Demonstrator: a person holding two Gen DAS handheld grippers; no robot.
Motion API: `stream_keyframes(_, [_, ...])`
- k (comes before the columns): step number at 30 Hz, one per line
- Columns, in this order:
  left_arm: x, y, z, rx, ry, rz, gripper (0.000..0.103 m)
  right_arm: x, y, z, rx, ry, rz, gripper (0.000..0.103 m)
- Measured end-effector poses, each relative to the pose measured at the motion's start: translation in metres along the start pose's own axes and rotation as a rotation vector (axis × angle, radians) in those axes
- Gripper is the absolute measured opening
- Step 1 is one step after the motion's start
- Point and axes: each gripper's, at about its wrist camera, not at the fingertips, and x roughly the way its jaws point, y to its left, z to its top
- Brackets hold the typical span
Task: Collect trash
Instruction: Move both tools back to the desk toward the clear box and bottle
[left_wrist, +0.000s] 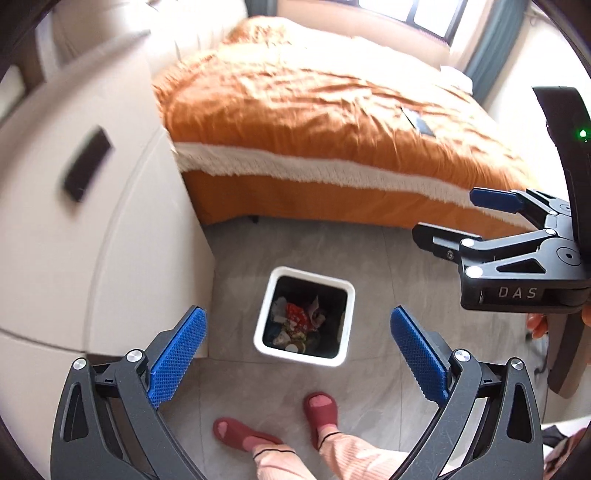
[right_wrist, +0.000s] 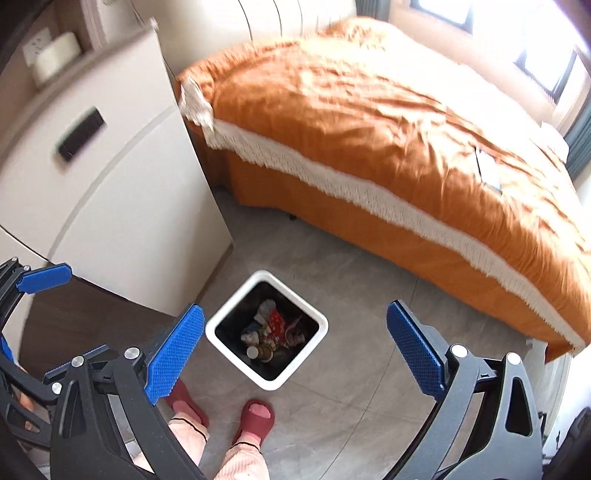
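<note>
Across the far half of both views lies one wide bed under a rumpled orange quilt with a cream fringe (left_wrist: 332, 110); beside it stands one tall cream bedside cabinet with a dark recessed handle (left_wrist: 74, 221); below both spreads the grey tiled floor (left_wrist: 388, 387), and on it, near the cabinet's corner and well apart from the bed's edge, stands one square white plastic bin with a black liner (left_wrist: 266, 325); the trash (left_wrist: 299, 325) sits at its bottom, a loose heap of crumpled paper, a red wrapper and what looks like a small bottle, too jumbled to count piece by piece. Two tools are held above the bin, looking down into it: the left tool (left_wrist: 297, 354) has its blue ribbed pads spread wide and holds nothing; the right tool (right_wrist: 295, 354) is likewise spread and empty, and in the left view it shows at the right edge, jaws apart. Two red slippers (right_wrist: 255, 417) stand just short of the bin, with pink trouser legs above them.

Judging from this, the step in hand is the approach to the bin, nothing gripped yet; the next move would call for lowering one tool to the white rim, or to the liner's edge, and closing on it squarely, since a thin wall could slip from ribbed pads.
</note>
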Motion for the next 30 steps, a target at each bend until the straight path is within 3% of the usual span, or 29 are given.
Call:
stream_keyframes(7, [-0.094,0.008,0.024,-0.076,-0.157,0.148,0.098,-0.081,0.02,0.057,-0.073,-0.189,0.095,0.099])
stream_keyframes(16, [-0.17,0.042,0.029,-0.215,-0.323,0.3,0.098,-0.131,0.071,0.098,-0.22,-0.298,0.23,0.099])
stream_keyframes(24, [-0.218,0.086,-0.006,-0.342,-0.367,0.439,0.098,-0.152,0.15,0.107,-0.394,-0.346,0.384,0.099])
stream_keyframes(30, [-0.247,0.142,-0.035,-0.434,-0.374,0.545,0.098,-0.155,0.215,0.111,-0.526,-0.371,0.441,0.099])
